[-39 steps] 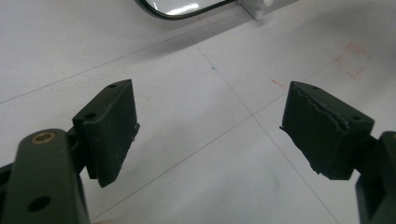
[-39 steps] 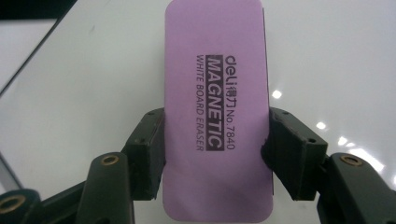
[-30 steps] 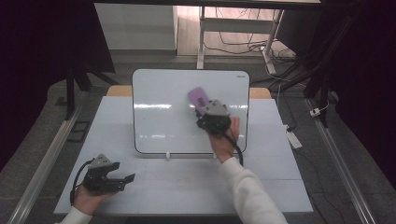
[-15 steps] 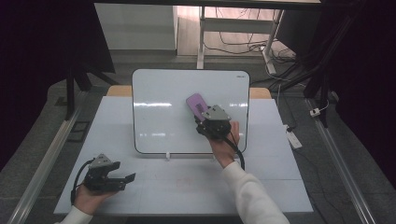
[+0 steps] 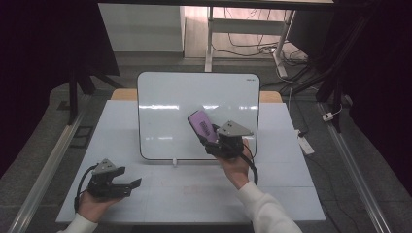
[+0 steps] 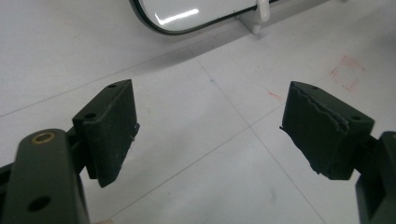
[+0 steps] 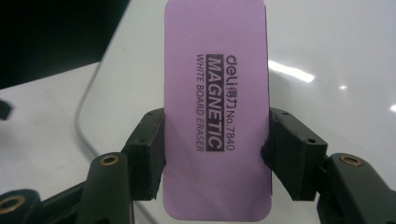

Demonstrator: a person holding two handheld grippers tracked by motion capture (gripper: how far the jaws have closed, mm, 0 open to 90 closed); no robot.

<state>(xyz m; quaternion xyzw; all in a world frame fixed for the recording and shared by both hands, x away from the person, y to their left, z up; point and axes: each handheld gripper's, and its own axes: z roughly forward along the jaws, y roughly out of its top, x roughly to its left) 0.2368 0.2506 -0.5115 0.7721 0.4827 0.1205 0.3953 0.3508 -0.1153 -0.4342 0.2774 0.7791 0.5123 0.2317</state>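
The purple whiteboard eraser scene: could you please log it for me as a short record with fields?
held item: purple magnetic whiteboard eraser, printed face toward the camera
holder: right gripper, jaws shut on the eraser's two long edges
eraser position: over the whiteboard, contact cannot be told
whiteboard: lies on the white table, no marks visible
left gripper: open, holding nothing, above the table near the whiteboard's near edge

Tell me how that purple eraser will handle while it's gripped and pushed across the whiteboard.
The eraser looks stiff: it stands straight between the right gripper's fingers without bending. Probably light, since a side pinch holds it up. Its smooth face could slip in the grip under pressure. The print says magnetic, so it may cling to the whiteboard and drag slightly.
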